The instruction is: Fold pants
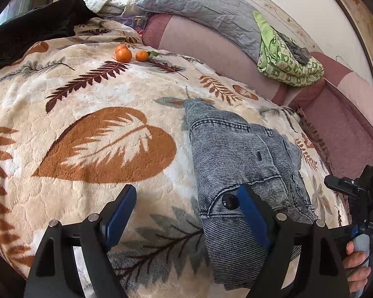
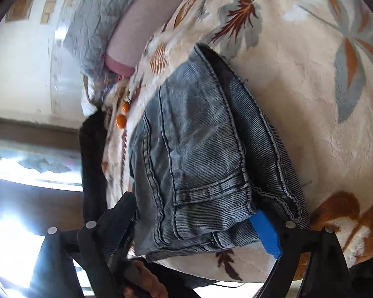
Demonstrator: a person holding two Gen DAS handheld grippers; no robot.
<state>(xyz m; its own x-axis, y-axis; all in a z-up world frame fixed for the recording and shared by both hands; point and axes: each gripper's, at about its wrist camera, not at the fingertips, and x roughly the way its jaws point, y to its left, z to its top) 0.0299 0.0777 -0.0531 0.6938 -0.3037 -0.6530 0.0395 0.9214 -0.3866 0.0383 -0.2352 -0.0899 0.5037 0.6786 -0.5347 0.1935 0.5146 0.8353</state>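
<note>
The folded pants (image 1: 241,173) lie lengthwise, near to far, on the bed (image 1: 62,94). The left claw (image 1: 186,218) stands apart, its right finger over the near end. The right claw (image 2: 201,226) straddles the pants' edge, fingers apart.

pants (image 1: 238,154): grey-blue denim, ribbed, matt
blanket (image 1: 92,114): plush fleece, fuzzy
left gripper (image 1: 186,201): matt black plastic, blue pads
pillow (image 1: 201,2): quilted cloth

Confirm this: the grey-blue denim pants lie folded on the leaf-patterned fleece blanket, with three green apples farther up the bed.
Not quite. The grey-blue denim pants do lie folded on the leaf-patterned fleece blanket, but the fruit farther up the bed is three small orange tangerines, not green apples. The left wrist view shows them clearly.
</note>
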